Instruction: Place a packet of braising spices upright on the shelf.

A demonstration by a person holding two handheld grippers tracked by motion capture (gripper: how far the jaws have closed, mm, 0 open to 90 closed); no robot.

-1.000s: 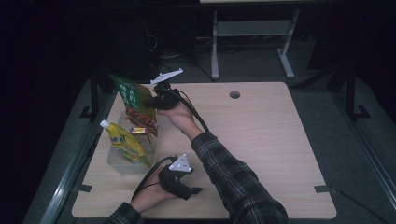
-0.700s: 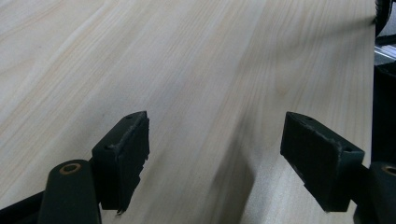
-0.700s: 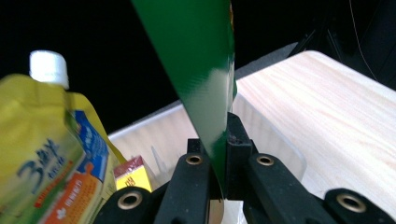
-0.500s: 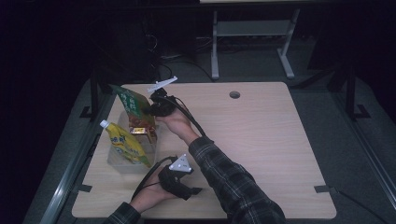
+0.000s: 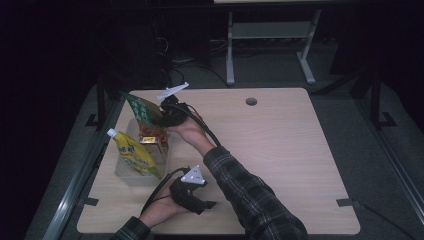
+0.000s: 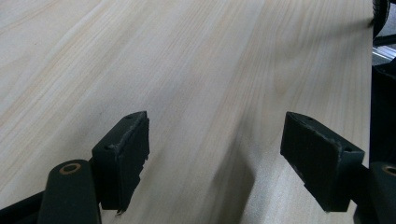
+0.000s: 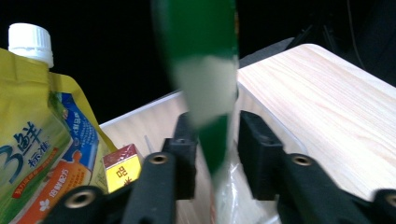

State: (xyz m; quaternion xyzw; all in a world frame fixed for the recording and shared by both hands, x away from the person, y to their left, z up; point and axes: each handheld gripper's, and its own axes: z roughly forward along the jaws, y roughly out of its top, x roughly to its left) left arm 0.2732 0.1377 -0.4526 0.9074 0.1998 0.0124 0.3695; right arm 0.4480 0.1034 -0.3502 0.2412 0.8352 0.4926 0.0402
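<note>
Over clear bin (image 5: 131, 175), right tongs (image 7: 212, 140) parted, green packet (image 7: 205, 84) between

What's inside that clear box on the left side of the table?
The clear box holds a yellow pouch with a white cap, a small red-and-yellow carton and a green packet standing between the right gripper's just-opened jaws. Whatever lies beneath them is covered.
</note>
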